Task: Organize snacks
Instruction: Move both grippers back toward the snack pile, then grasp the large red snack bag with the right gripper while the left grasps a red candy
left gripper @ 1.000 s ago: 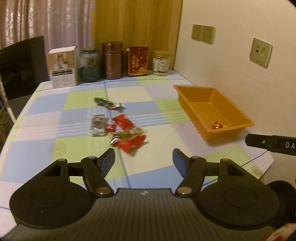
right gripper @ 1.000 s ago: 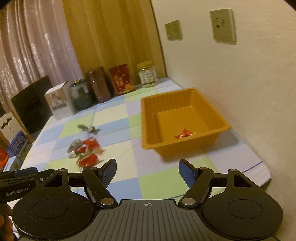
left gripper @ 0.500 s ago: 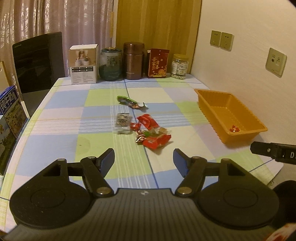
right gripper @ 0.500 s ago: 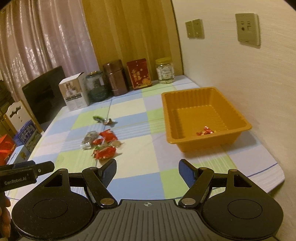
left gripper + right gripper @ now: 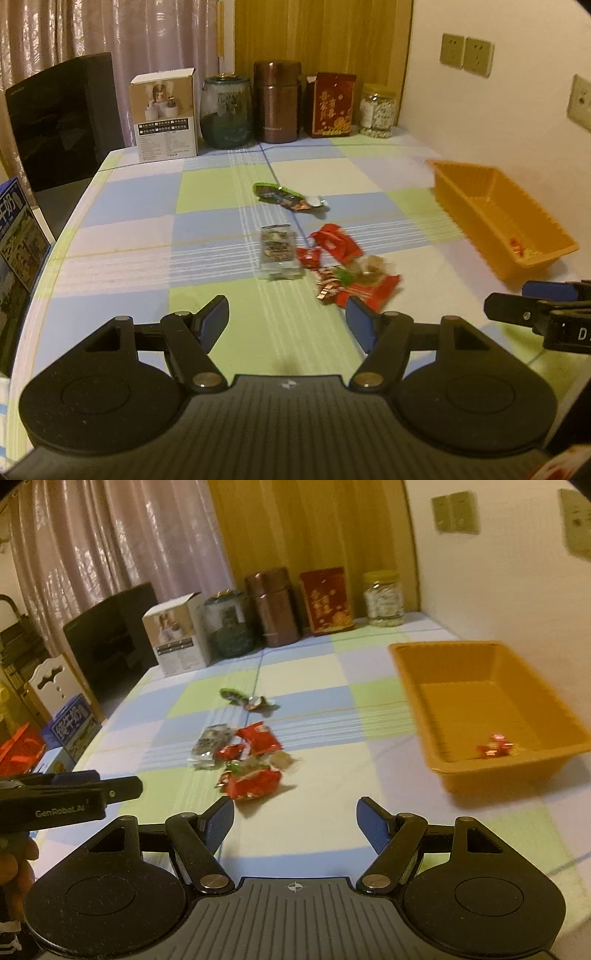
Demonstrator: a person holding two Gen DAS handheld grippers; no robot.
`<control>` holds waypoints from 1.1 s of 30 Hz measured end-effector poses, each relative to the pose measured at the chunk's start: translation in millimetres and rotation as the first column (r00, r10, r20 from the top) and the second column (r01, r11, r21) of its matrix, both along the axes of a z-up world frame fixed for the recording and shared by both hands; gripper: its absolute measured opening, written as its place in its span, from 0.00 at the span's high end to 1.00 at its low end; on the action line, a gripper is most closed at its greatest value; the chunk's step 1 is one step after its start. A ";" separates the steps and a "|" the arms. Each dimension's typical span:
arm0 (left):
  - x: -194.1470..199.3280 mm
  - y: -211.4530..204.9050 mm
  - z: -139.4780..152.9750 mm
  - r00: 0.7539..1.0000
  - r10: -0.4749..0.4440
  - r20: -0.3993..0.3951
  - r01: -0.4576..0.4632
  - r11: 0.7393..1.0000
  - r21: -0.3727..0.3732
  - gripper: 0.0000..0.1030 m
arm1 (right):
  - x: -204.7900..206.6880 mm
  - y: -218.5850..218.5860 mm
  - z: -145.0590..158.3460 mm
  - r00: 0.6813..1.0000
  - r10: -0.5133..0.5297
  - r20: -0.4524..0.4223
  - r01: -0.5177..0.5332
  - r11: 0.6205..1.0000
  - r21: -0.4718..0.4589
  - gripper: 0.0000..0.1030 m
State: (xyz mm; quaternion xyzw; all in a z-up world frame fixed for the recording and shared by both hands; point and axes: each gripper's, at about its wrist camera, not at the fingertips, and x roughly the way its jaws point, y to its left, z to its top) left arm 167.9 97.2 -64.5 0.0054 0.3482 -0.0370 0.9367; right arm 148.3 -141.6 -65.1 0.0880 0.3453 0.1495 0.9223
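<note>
The left gripper is held above the checked tablecloth with its jaws apart and nothing between them. The right gripper is also held wide, and it is empty too. A pile of snacks is seen in the middle of the table — red packets, a silver one, and a green packet lying a little apart behind them. The orange tray is placed at the right, near the wall (one red candy is already inside). Jars and boxes are lined at the far edge.
</note>
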 end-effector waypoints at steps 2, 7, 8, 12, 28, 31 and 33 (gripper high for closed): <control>13.8 9.0 -8.1 1.000 0.000 -0.009 0.000 1.000 -0.005 0.35 | 14.2 11.3 -10.0 1.000 0.019 -0.007 -0.019 1.000 0.001 0.29; 42.0 25.5 -25.5 1.000 0.007 -0.021 -0.007 1.000 0.003 0.35 | 45.3 34.7 -30.5 0.998 0.059 -0.025 -0.058 0.998 0.013 0.29; 46.5 28.3 -28.3 1.000 0.013 -0.021 -0.013 1.000 0.001 0.35 | 50.2 37.6 -33.1 0.998 0.061 -0.026 -0.060 0.998 0.018 0.31; 61.5 42.5 -37.6 0.998 0.060 -0.023 -0.060 0.998 -0.029 0.35 | 70.6 51.7 -42.9 0.996 0.071 -0.049 -0.069 0.996 0.052 0.37; 71.1 49.5 -50.5 0.995 0.060 -0.075 -0.068 0.992 -0.103 0.33 | 104.2 80.8 -74.8 0.998 0.017 -0.058 -0.023 0.994 -0.105 0.37; 70.9 46.1 -51.1 0.996 0.043 -0.077 -0.051 0.993 -0.108 0.33 | 102.5 81.7 -76.1 0.999 0.017 -0.040 -0.022 0.990 -0.140 0.53; 70.9 43.2 -51.4 0.997 0.029 -0.076 -0.037 0.993 -0.112 0.33 | 101.4 81.7 -75.6 0.999 0.018 -0.036 -0.023 0.988 -0.155 0.57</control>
